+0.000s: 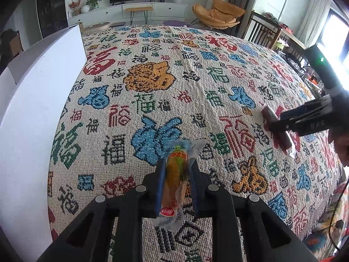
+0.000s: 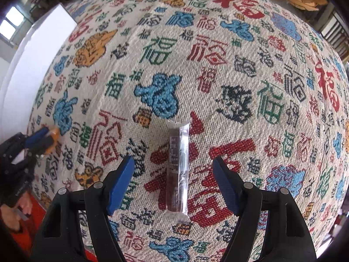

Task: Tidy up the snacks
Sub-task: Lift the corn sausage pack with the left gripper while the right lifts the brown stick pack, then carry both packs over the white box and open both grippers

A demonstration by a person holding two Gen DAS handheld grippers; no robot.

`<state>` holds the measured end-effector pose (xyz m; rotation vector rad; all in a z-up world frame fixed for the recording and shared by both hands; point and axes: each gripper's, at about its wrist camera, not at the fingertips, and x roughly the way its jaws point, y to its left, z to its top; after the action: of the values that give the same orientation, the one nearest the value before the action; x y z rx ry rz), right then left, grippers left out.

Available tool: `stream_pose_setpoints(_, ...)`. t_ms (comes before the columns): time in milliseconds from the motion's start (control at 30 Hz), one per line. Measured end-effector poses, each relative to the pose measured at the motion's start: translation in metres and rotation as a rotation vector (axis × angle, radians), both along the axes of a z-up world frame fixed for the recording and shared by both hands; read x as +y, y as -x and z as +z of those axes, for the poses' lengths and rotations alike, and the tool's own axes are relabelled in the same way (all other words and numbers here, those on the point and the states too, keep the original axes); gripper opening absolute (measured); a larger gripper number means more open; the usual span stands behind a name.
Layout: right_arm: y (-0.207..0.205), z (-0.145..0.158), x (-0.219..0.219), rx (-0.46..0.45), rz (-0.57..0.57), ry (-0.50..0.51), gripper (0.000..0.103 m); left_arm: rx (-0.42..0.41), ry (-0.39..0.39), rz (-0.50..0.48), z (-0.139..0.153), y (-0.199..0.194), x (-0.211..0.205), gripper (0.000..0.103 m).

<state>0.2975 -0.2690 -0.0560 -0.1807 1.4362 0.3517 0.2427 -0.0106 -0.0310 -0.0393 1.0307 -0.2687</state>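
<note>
**Two snacks, two grippers: one held, one not yet**

Patterned cloth [image 1: 196, 69] covers the whole surface; white board [image 1: 39, 109] stands along its left edge. Dark snack bar [image 2: 176, 170] lies flat on cloth, long & thin in clear wrapper; prob. light, stiff-ish, film slippery; best taken across its narrow middle. Right gripper [image 2: 174, 185] straddles it, fingers wide, pads clear of both sides. Orange snack pack [image 1: 174, 181], small, soft, crinkly, light; left gripper [image 1: 175, 185] has fingers narrow & pinched on its mid-body, wrapper ends sticking out front & back.
</note>
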Motion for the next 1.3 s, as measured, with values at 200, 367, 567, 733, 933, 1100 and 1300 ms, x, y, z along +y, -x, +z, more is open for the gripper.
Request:
stream_pose_setpoints(200,0.011,0.005,0.000,-0.029,0.006,-0.021,0.018,-0.031,0.081,0.066,0.018,0.009,0.038,0.005)
stream_pose_setpoints(367,0.016,0.041,-0.005,-0.076,0.011,-0.086,0.018,-0.035,0.115,0.092,0.026,0.015,0.061,0.002)
stream_pose_setpoints(567,0.016,0.068,-0.006,-0.095,0.002,-0.154,0.018,-0.052,0.195,0.130,0.035,0.032,0.081,0.001)
stream_pose_setpoints(733,0.018,0.097,0.033,-0.123,0.068,-0.208,0.018,-0.121,0.291,0.150,0.078,0.051,0.100,0.001)
stream_pose_setpoints(933,0.025,0.157,0.115,-0.191,0.216,-0.311,0.018,-0.202,0.307,0.230,0.139,0.071,0.153,0.001)
stream_pose_setpoints(1100,0.033,0.187,0.216,-0.195,0.355,-0.416,0.018,-0.203,0.188,0.364,0.160,0.088,0.217,0.001)
stream_pose_setpoints(1300,0.051,0.164,0.338,-0.101,0.484,-0.451,0.018,-0.112,0.079,0.449,0.130,0.097,0.264,0.002)
